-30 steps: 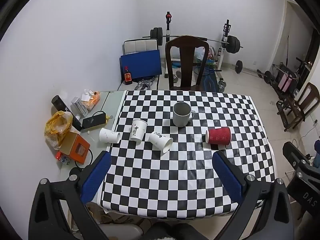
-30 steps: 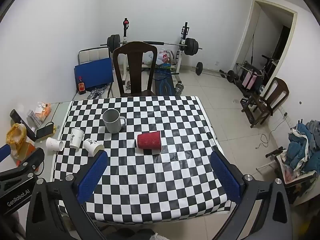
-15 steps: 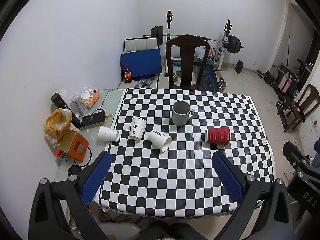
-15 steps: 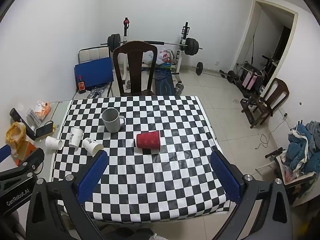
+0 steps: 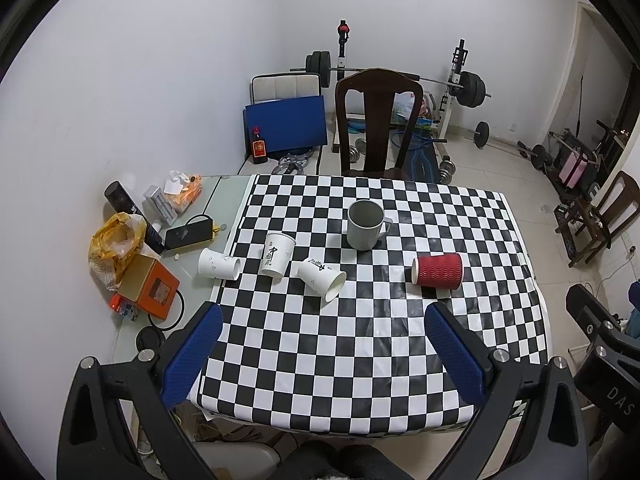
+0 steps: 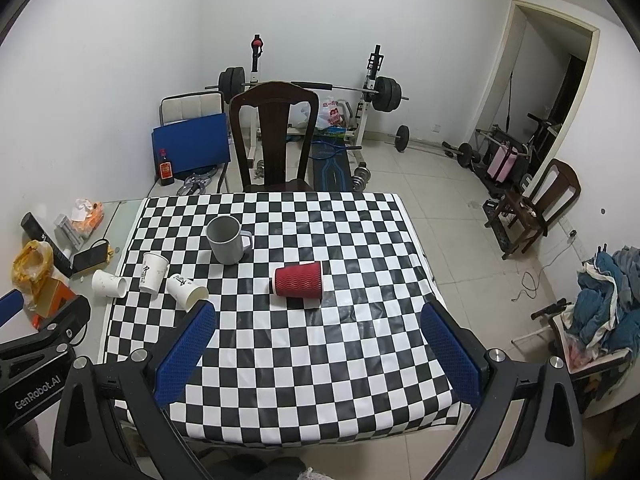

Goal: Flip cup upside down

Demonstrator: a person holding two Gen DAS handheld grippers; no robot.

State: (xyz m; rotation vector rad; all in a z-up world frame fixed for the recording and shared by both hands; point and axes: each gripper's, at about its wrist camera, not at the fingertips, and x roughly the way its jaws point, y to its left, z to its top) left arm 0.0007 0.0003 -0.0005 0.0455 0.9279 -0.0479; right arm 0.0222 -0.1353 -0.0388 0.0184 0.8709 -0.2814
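Above the checkered worktop [image 5: 360,344], my left claw [image 5: 320,344] hangs spread wide and empty; farther right, the red cup [image 6: 298,279] lies on its side mid-cloth, my right claw [image 6: 316,344] equally agape.

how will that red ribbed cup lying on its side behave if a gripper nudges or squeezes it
The red cup lies on its side, so a nudge would likely roll it in a curve. It looks like paper: probably light, crushable. The ribbing should aid grip.
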